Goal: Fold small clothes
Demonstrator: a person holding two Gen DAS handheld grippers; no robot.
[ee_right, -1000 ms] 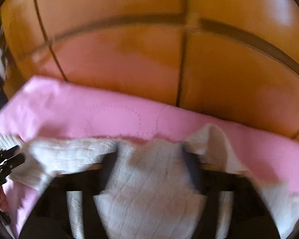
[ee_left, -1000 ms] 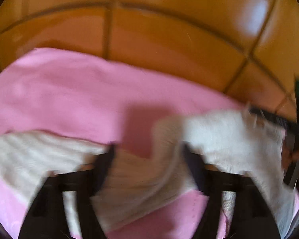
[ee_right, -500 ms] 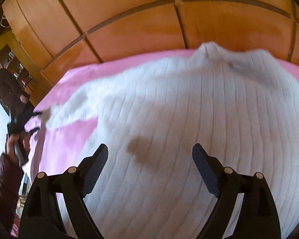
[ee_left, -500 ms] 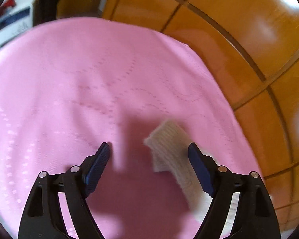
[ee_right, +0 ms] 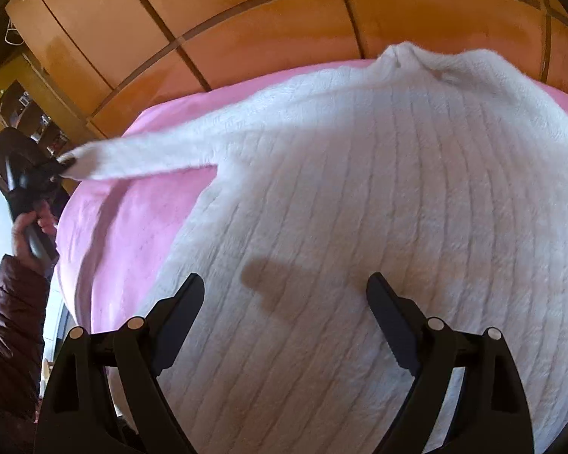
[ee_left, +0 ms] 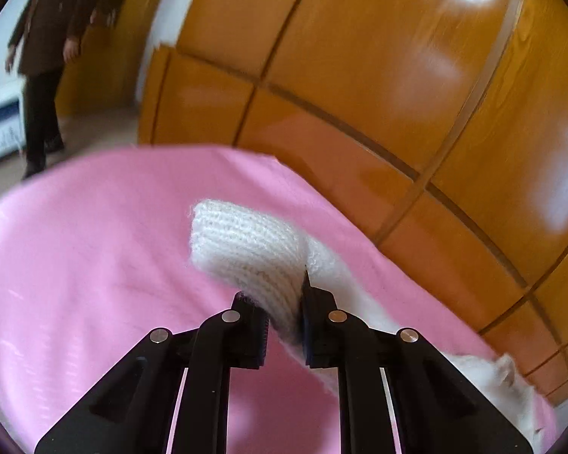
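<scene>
A white ribbed knit sweater (ee_right: 359,189) lies spread on a pink quilted cover (ee_right: 125,227). Its sleeve (ee_right: 144,155) stretches out to the left, lifted off the cover. In the left wrist view my left gripper (ee_left: 280,295) is closing its jaws, and the pads pinch the sleeve cuff (ee_left: 242,242), which curls up above the fingertips. The same left gripper (ee_right: 62,162) shows at the sleeve's end in the right wrist view, held by a hand (ee_right: 26,223). My right gripper (ee_right: 286,287) hovers open over the sweater's body with nothing between its fingers.
Glossy orange wooden panels (ee_left: 397,75) rise just behind the cover's far edge. A person in dark clothes (ee_left: 45,38) stands on the floor at the far left. A dark red padded sleeve (ee_right: 11,321) fills the right wrist view's lower left.
My left gripper went from open beside the cuff to shut on it and raised the sleeve. The right gripper stayed open over the sweater and shifted only a little.
</scene>
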